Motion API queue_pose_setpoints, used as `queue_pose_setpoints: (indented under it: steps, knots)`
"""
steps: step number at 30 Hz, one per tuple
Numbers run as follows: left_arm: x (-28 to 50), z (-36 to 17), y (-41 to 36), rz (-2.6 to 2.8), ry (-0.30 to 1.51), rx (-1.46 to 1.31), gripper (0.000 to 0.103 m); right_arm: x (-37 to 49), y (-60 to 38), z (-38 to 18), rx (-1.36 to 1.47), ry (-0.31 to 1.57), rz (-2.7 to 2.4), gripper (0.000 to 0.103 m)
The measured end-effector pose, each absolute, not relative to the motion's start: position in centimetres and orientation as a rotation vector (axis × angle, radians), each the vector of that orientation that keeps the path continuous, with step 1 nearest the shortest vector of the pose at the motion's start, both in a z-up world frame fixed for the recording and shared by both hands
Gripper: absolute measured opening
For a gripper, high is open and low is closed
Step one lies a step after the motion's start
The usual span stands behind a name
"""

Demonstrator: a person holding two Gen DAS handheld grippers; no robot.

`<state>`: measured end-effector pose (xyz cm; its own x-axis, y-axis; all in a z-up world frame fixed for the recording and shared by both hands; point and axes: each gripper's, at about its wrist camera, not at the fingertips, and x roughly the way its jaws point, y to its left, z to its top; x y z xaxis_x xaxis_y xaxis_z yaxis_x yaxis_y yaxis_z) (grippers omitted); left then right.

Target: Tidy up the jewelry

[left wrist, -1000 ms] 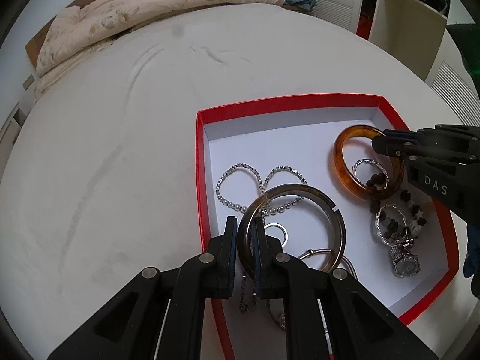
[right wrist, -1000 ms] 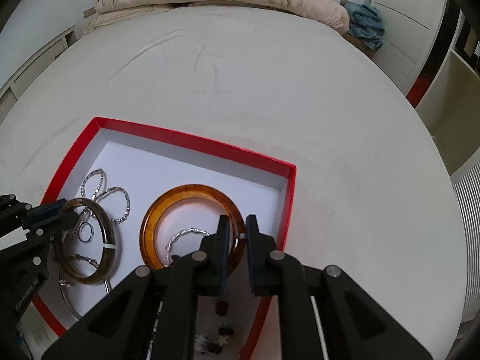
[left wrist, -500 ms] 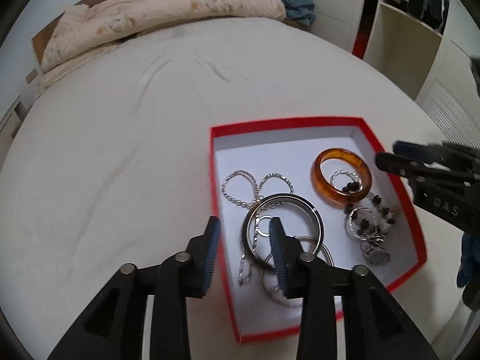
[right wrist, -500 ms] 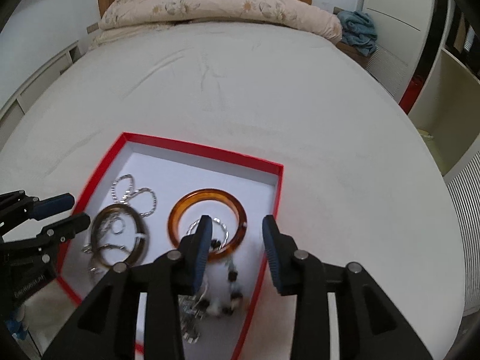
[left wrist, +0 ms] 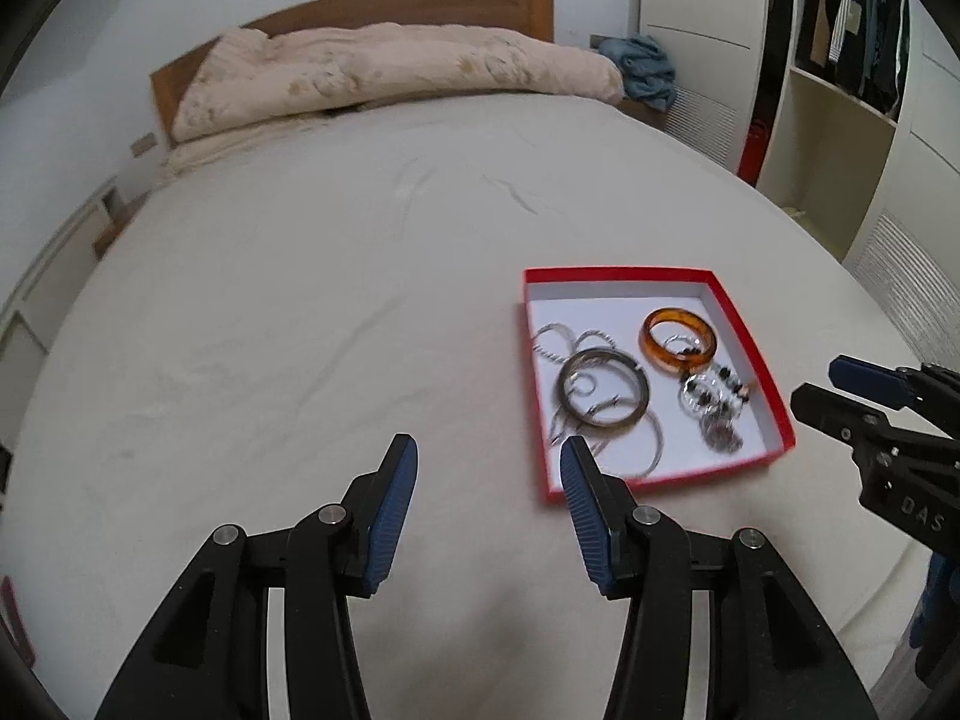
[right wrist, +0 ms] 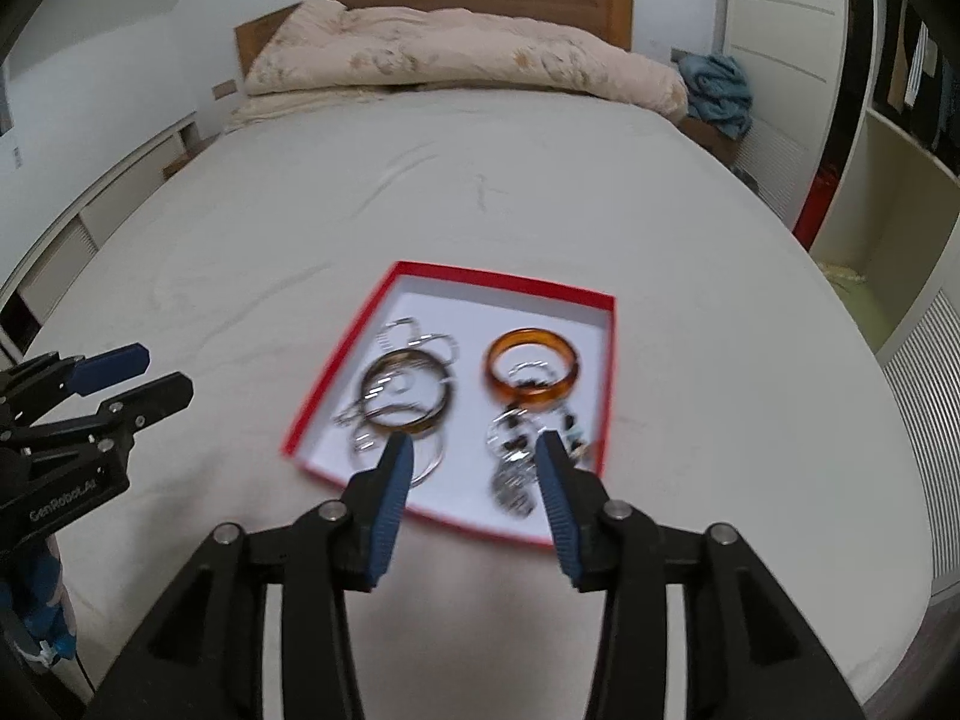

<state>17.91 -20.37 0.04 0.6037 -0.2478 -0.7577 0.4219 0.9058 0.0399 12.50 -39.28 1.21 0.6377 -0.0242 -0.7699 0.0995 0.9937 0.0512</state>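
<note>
A red box [left wrist: 750, 336] [right wrist: 342, 354] with a white floor lies on the bed and holds the jewelry. Inside are a dark brown bangle [left wrist: 603, 393] [right wrist: 405, 390], an amber bangle [left wrist: 680, 339] [right wrist: 533, 366], silver chains [left wrist: 555, 342] [right wrist: 414, 330] and a beaded bracelet with a watch [left wrist: 717, 402] [right wrist: 516, 468]. My left gripper [left wrist: 486, 456] [right wrist: 129, 375] hangs above the sheet left of the box, its jaws opening, nothing between them. My right gripper [right wrist: 474, 450] [left wrist: 840, 390] hovers above the box's near edge, jaws opening too, holding nothing.
The bed sheet [left wrist: 300, 300] spreads wide to the left and far side. A rumpled beige duvet [left wrist: 390, 69] lies against the wooden headboard. A blue cloth [left wrist: 642, 69] sits at the bed's far right corner. White wardrobes and open shelves [left wrist: 840, 120] stand on the right.
Both grippers let go of their bangles, the left the dark one and the right the amber one, spread their jaws and pulled up and back from the box.
</note>
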Motion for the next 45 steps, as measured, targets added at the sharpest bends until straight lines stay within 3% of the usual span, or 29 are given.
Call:
queue_pose_setpoints:
  steps: [7,14,26,45]
  knots:
    - [12.5,2.0,-15.1,-0.350,0.819,0.221,0.062,7.4,-33.5,2.9,0.054,0.854,-0.044,0.043]
    - [8.1,2.4,-9.9,-0.306,0.812,0.192,0.067,3.3,-28.6,4.1,0.023,0.833,-0.057,0.050]
    - [2.7,2.1,-3.5,-0.233,0.797,0.159,0.067,-0.8,-23.7,5.0,-0.068,0.807,-0.053,0.053]
    - [-0.6,2.5,-0.6,-0.228,0.772,0.122,0.068,-3.9,-20.6,7.3,-0.152,0.743,-0.045,0.053]
